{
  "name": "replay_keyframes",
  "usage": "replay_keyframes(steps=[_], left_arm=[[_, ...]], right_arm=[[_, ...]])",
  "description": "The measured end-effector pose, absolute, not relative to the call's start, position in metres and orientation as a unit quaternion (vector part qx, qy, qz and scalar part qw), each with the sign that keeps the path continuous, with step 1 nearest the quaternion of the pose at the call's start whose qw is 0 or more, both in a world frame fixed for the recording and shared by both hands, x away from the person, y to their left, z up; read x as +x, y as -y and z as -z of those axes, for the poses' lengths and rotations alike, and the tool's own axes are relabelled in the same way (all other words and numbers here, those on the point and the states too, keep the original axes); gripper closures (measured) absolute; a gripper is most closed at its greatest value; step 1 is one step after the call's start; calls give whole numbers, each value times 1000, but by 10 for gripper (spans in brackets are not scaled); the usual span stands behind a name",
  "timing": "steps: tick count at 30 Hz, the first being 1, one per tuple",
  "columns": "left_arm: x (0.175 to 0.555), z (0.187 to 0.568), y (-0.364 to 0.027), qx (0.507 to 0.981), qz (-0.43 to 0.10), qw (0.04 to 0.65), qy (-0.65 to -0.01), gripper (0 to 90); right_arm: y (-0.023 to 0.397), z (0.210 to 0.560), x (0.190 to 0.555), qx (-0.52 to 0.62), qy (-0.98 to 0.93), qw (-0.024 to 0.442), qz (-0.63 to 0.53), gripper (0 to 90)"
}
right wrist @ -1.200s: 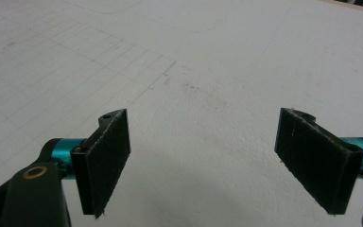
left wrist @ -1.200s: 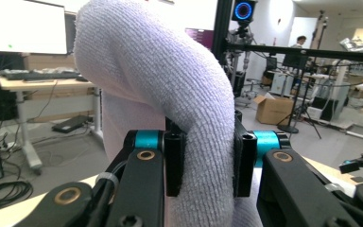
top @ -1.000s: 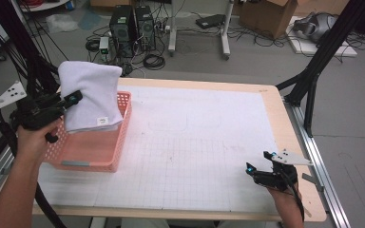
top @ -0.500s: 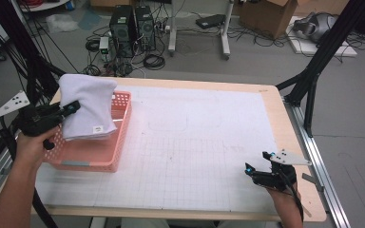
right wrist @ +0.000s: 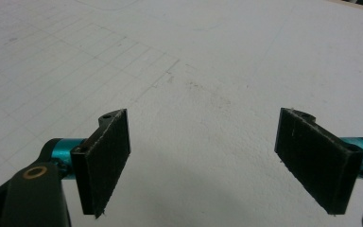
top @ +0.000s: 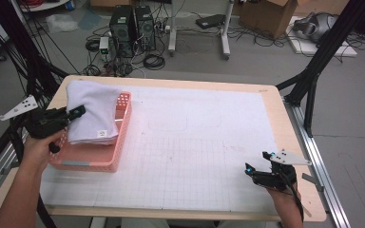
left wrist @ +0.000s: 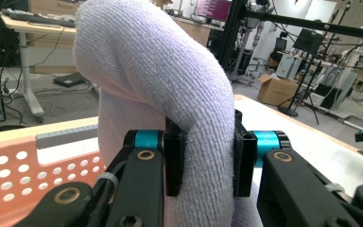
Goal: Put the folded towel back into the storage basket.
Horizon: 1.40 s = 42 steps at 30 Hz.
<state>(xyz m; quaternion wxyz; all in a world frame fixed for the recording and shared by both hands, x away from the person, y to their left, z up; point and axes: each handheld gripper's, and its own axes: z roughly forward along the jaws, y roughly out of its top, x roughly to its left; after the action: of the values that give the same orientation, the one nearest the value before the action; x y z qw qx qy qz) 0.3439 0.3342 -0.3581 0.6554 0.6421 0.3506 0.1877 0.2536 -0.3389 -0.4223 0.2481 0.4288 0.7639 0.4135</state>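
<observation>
Two jaws of the left gripper (left wrist: 203, 163) clamped on white towel (left wrist: 170, 94); right gripper's (right wrist: 222, 161) spread wide.

Robotics lab. Indicators: a counter (top: 209, 142) covered by a gridded mat, black rig struts (top: 313, 71) beside it, computer towers (top: 133, 23) with loose cables (top: 152, 59) on the floor, cardboard boxes (top: 266, 16), and desks with monitors (left wrist: 211, 9) in the background.

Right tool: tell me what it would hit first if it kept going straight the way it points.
Probably nothing: the right tool, open and empty, points across the bare white mat, and its line looks free as far as the picture shows.
</observation>
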Motion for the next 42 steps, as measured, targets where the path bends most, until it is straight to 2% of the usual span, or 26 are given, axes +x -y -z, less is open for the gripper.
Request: replay_keyframes(steps=[19, 24, 25, 28, 33, 34, 42], left_arm=[[364, 378, -334, 671, -134, 600, -413, 693], [368, 382, -336, 680, -127, 565, -449, 671], [369, 384, -337, 684, -130, 537, -476, 659], [372, 388, -336, 689, -121, 501, -510, 587], [372, 386, -334, 684, -142, 480, -530, 453], [370, 383, -333, 675, -160, 478, -538, 437], [356, 362, -336, 631, -276, 473, -549, 402]], right_arm=[[338, 423, 254, 430, -765, 245, -412, 178], [338, 423, 254, 430, -765, 245, -413, 179], [338, 423, 254, 431, -765, 244, -412, 179], [337, 424, 254, 429, -766, 245, -411, 179], [337, 424, 255, 431, -766, 243, -410, 179], [337, 424, 255, 431, -766, 243, -411, 178], [336, 425, 255, 429, -768, 243, -410, 178]])
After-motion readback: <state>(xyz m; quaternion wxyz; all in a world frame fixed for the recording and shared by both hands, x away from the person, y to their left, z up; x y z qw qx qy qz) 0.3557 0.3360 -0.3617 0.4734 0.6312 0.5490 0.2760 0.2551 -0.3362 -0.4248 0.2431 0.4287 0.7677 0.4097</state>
